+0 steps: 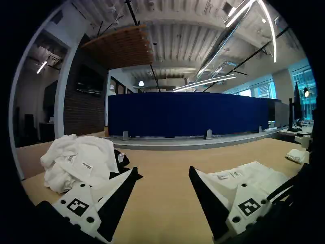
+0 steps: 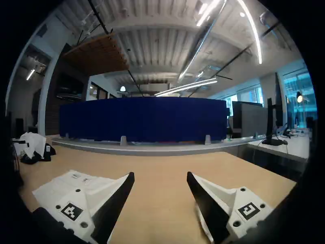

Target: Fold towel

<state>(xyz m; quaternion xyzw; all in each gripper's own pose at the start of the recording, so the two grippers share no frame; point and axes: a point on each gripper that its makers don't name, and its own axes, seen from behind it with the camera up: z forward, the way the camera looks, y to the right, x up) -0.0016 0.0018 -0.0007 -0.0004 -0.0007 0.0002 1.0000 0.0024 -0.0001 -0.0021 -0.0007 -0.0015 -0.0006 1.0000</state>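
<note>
Towel (image 1: 260, 173) flat on wooden table (image 1: 170, 166)

Tan table (image 1: 162, 195) with white towels (image 1: 79, 162)

In the left gripper view, one finger (image 1: 101, 195) of the left gripper (image 1: 162, 173) hides the lower edge of the crumpled towel pile (image 1: 79, 160); the other covers part of the flat towel (image 1: 256, 173). Tags (image 1: 87, 166) on both are too small to make out.
</note>
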